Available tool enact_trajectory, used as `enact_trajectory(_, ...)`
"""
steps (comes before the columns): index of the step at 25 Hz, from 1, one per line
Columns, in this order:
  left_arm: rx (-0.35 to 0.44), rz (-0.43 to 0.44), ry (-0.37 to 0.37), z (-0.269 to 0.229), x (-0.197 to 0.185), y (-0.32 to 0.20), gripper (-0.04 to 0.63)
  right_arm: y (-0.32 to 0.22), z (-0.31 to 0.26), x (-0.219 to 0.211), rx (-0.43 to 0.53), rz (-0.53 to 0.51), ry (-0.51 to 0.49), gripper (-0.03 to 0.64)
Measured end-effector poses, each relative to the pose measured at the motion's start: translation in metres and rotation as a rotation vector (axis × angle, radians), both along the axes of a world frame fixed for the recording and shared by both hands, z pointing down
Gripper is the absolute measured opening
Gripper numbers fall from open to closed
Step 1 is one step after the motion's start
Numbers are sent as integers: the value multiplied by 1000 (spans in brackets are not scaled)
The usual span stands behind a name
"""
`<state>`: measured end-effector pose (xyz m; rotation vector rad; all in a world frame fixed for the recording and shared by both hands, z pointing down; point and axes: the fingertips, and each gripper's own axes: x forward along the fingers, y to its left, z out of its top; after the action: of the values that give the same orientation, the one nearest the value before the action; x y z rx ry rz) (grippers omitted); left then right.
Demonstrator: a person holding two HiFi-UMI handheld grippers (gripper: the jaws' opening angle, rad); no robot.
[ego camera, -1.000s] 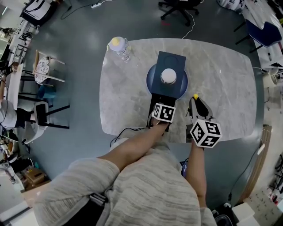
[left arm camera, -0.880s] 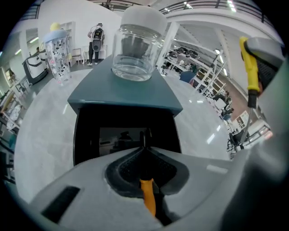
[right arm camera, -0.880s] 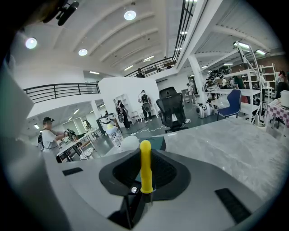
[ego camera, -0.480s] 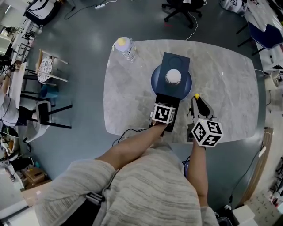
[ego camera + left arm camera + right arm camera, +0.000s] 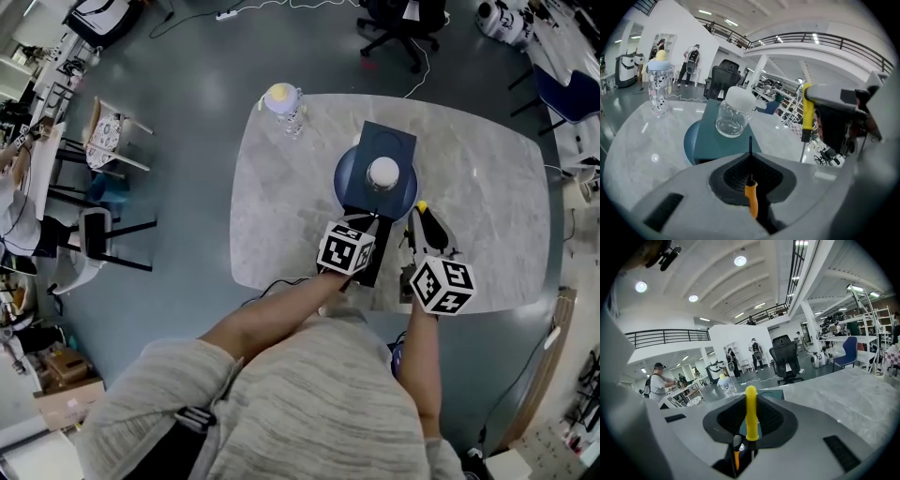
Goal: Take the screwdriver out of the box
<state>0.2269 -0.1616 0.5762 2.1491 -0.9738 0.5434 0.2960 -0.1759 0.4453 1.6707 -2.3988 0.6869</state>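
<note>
The left gripper [image 5: 750, 159] has its jaws all but shut on the orange screwdriver [image 5: 751, 202]. The pads pinch the thin handle, and the black shaft sticks out past the jaw tips. The grip is that tight because the handle is so slim; anything looser would probably let it slide. In the head view this gripper hangs above the near end of the box [image 5: 374, 265] and tilts down toward it. The orange tool therefore appears to be already clear of the box, not resting in it.

The right gripper [image 5: 751, 399] sits just to the right of the box, with its jaws about half open around the thicker yellow screwdriver [image 5: 751, 414], whose handle points away from the person. The wider handle accounts for the wider gap. A small orange and metal piece also shows low between these jaws, and what it is cannot be told. This gripper seems to be kept off to the side so the left one has room over the box.

The jar [image 5: 382, 172] stands just beyond the far end of the box, out of both tools' way. The box itself lies at the near edge of the table [image 5: 281, 216], within easy reach of both hands.
</note>
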Motion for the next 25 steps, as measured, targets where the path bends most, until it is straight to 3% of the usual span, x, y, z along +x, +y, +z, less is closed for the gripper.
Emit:
enact_trajectory(10,128,-7,133,-77,-18,-17,23,-8,-26,-26,68,-20,-12,66)
enact_trajectory(25,387,33,231,-187,-72,-21,23,5,-78,-68,177,-57,-34,66)
